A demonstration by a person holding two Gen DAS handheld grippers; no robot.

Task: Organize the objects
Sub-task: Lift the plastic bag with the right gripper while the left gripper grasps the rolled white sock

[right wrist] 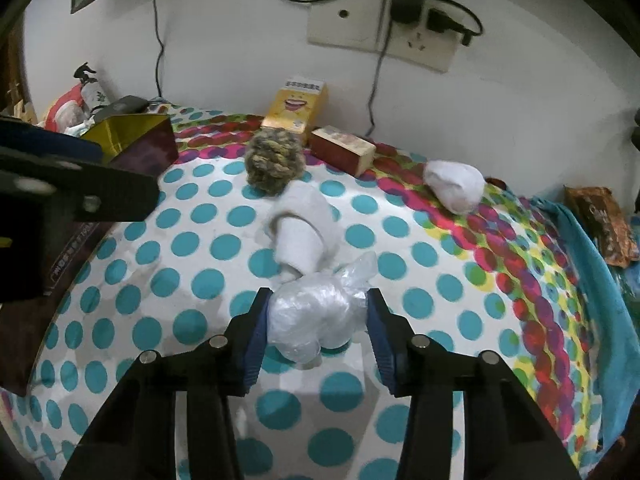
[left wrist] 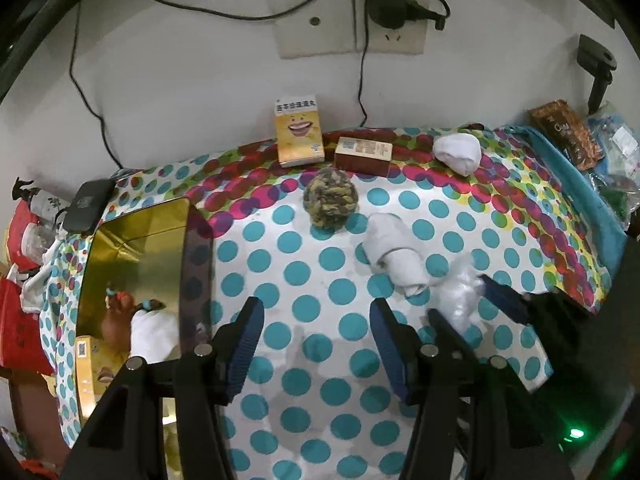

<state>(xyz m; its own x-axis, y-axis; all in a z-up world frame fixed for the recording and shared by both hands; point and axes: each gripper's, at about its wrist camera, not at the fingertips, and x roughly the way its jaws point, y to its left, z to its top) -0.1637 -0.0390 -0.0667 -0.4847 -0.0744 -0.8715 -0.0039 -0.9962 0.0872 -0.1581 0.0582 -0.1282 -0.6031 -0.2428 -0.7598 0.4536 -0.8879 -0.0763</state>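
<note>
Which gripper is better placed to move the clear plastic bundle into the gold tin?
Right. The right gripper brackets the plastic bundle; the left gripper is open and empty, though nearer the gold tin.

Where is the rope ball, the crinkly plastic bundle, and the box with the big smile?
rope ball point(left wrist: 330, 200): left wrist view, middle of its woven surface.
plastic bundle point(right wrist: 316, 316): right wrist view, centre of the wrapped lump between the fingers.
smile box point(left wrist: 299, 133): left wrist view, front face on the mouth picture.
</note>
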